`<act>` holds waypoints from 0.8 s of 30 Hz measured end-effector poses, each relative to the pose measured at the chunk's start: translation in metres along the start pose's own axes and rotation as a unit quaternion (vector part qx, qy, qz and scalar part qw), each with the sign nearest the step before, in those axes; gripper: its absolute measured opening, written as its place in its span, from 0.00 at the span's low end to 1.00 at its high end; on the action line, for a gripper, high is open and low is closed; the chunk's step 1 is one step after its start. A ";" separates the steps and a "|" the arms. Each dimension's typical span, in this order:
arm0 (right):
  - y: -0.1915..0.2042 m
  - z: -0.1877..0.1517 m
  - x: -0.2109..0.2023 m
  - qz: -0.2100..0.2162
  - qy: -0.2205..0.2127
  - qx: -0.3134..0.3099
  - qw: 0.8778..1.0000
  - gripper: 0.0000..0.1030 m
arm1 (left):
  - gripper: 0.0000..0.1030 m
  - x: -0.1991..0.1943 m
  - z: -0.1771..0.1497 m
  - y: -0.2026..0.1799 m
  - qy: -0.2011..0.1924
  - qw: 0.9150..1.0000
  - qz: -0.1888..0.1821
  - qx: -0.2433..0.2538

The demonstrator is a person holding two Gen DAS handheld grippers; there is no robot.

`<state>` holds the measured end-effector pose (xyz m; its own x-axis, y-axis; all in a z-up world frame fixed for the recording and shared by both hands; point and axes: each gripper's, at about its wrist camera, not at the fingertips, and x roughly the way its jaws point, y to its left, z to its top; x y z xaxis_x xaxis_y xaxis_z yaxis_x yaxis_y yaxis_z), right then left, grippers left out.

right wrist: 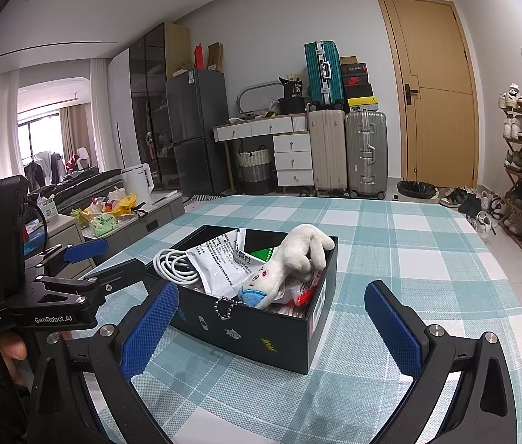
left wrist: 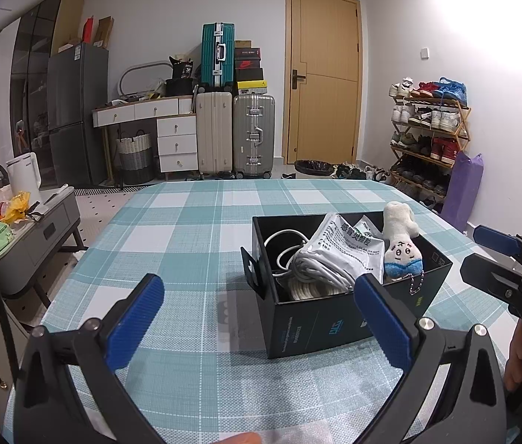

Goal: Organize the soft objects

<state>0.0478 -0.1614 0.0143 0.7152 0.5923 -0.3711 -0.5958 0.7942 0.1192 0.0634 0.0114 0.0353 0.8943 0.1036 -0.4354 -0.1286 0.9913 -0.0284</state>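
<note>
Two grippers, left gripper (left wrist: pixel 259 312) and right gripper (right wrist: pixel 272 318), are wide open, holding nothing, near the black box (right wrist: pixel 261 327) where the plush toy (right wrist: pixel 290 262) leans on the rim.

Both grippers (left wrist: pixel 259 318) (right wrist: pixel 272 323) agape, empty.

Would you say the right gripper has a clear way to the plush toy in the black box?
Probably yes: the right gripper is open, the plush toy lies on top, leaning over the black box rim, nothing covering it.
</note>
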 end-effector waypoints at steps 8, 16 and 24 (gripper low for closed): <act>0.000 0.000 0.000 0.000 0.001 0.000 1.000 0.99 | 1.00 0.000 0.000 -0.001 -0.001 1.000 0.000 0.000; 0.000 0.000 0.000 0.000 0.000 0.000 1.000 0.99 | 1.00 0.000 0.000 -0.001 -0.001 1.000 0.000 -0.001; 0.000 0.001 0.000 0.000 0.001 0.000 1.000 0.99 | 1.00 0.000 0.001 -0.001 -0.001 1.000 0.001 -0.001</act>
<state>0.0483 -0.1617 0.0147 0.7145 0.5924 -0.3721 -0.5960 0.7940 0.1195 0.0636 0.0105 0.0364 0.8953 0.1052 -0.4328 -0.1309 0.9910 -0.0299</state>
